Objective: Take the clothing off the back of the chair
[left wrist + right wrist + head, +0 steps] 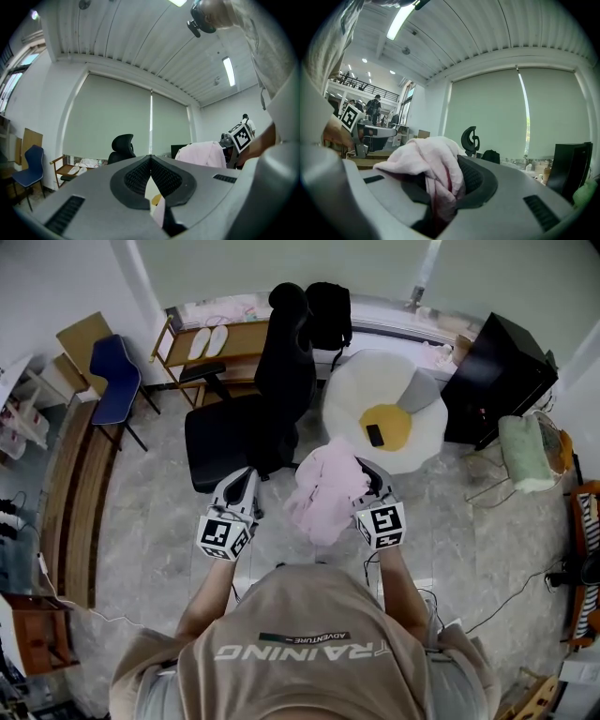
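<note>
- The pink clothing (436, 161) is off the chair and up in the air. It is bunched between the 2 tools and hangs above the floor (159, 512).
- The right tool (367, 474) is closed on the clothing. In the right gripper view a fold is pinched between its 2 jaws, and the rest is heaped over the left jaw.
- The left tool (247, 474) is closed with nothing in it. In the left gripper view its pads meet at the tips. It is level, just left of the clothing and not touching it.
- The black office chair (246, 418) stands just beyond the left tool, apart from the clothing, with its high back and headrest toward the window.
- An egg-shaped rug (417, 442), white with a yellow centre, lies on the floor to the right of the chair. 1 flat black thing (374, 435) lies on the yellow part. In the head view the top of the clothing overlaps the rug's near edge.
- A black bag (329, 315) sits just behind the chair's headrest.
- A wooden shelf (246, 341) stands by the window at the left. On it lie 2 white slippers (207, 341), side by side.
- A blue chair (114, 381) stands left of the shelf.
- A black cabinet (497, 376) stands at the right. Near it a rolled pale green cloth (524, 454) rests on a thin-legged stand.
</note>
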`<action>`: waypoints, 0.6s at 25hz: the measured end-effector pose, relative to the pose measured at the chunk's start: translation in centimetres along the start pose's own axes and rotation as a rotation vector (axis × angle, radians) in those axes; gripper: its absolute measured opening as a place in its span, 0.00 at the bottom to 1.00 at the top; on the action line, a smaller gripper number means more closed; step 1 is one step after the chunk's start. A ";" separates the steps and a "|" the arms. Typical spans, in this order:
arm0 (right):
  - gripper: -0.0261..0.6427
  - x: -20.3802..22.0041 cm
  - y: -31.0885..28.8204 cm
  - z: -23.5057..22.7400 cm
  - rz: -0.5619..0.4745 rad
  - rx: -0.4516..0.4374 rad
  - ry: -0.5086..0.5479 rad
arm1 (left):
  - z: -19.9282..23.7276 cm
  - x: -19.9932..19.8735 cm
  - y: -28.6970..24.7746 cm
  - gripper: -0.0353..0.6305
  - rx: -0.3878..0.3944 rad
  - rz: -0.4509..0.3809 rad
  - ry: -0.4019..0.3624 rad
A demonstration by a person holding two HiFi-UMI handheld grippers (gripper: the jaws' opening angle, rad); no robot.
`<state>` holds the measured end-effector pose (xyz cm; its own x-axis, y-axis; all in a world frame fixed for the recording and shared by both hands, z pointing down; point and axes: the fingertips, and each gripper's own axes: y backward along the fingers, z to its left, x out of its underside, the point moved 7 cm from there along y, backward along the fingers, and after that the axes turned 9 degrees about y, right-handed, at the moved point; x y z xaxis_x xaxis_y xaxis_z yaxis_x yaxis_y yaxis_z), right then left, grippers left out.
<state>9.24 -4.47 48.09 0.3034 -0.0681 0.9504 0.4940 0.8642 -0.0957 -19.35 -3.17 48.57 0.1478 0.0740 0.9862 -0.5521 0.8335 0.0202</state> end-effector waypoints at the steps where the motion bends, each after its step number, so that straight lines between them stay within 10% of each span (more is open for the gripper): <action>1: 0.18 0.0 0.0 0.0 0.000 -0.001 -0.001 | 0.0 0.2 0.0 0.07 0.001 0.004 0.004; 15: 0.18 0.1 -0.7 -0.4 0.004 0.015 -0.038 | 0.2 0.2 -1.4 0.07 0.026 0.012 0.010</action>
<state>9.28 -5.26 48.10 0.2734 -0.0460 0.9608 0.4805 0.8718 -0.0950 -18.69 -4.39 48.81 0.1489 0.0898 0.9848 -0.5748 0.8182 0.0124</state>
